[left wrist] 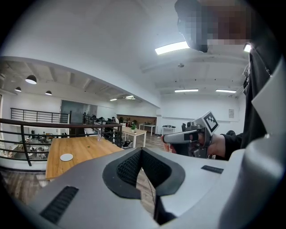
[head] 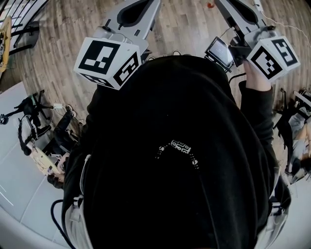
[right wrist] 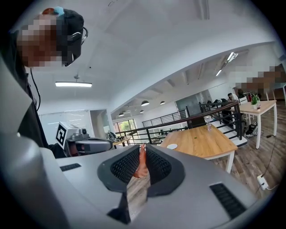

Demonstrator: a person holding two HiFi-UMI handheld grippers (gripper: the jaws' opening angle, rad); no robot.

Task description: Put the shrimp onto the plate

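You've got both tools raised in front of your chest: in the head view the left gripper (head: 140,8) sits at eleven o'clock and the right gripper (head: 239,9) at one o'clock, their marker cubes (head: 109,61) close over your black top (head: 170,155). In the right gripper view the jaws are clamped on the shrimp (right wrist: 141,166), an orange-pink piece standing upright between the ribbed pads (right wrist: 158,164), its tip poking just above them. The plate (right wrist: 172,146), small, white and round, lies on a wooden table (right wrist: 203,142) well off from the jaws at about two o'clock, so shrimp and plate are well apart. The left gripper shows there at nine o'clock, level with the right. In the left gripper view the pads (left wrist: 127,167) meet at their tips with nothing between them: that one is closed and empty. From there the plate lies at nine o'clock on the same table, near its close end, and the right gripper, gripped in your hand (left wrist: 216,144), sits at three o'clock.
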